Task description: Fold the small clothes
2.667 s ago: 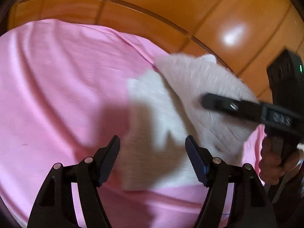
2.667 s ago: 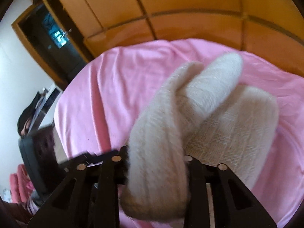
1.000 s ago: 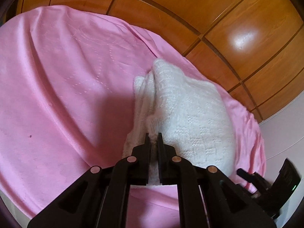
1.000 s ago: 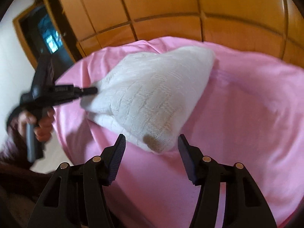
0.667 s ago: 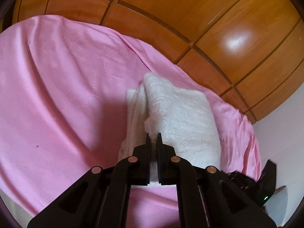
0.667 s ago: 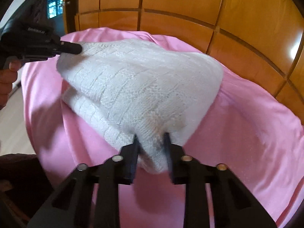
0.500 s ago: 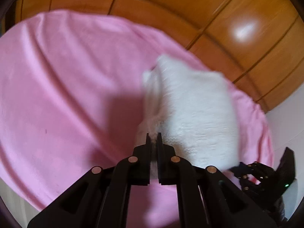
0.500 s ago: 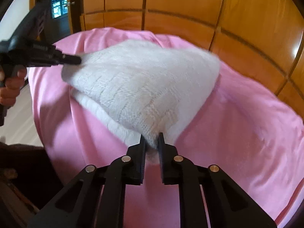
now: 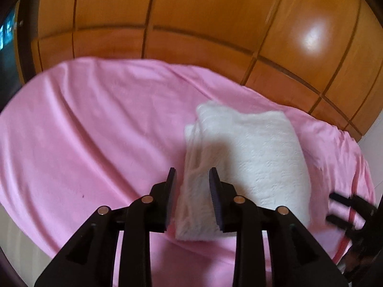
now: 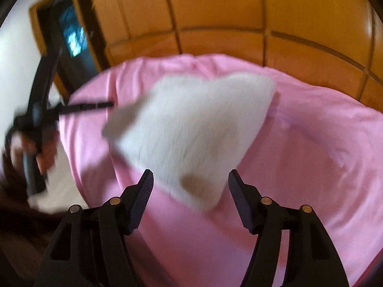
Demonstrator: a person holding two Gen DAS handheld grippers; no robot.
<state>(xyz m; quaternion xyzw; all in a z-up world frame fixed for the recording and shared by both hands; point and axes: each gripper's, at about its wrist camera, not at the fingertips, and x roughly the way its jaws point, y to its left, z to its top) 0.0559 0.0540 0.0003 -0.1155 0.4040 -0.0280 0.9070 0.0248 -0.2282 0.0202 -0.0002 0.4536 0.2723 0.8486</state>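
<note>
A folded white knit garment [image 9: 249, 157] lies on the pink sheet [image 9: 95, 131] that covers the bed, towards the side of the bed that runs along the wood-panelled wall [image 9: 191, 19]. The left tool [image 9: 192, 179] has its jaws parted, one on each side of the garment's near edge where the folded layers show; the jaws are close to the knit, though I cannot tell whether they touch it. The right tool [image 10: 190, 184] is spread wide at another corner of the same garment [image 10: 191, 129], its jaws well clear of the fabric on both sides. A brownish patch [image 10: 195, 181] marks that near corner. From the right-hand side the garment looks blurred. The left tool and the hand [image 10: 43, 153] that grips it show at the edge of the bed, with a dark doorway [image 10: 71, 38] beyond them.
</note>
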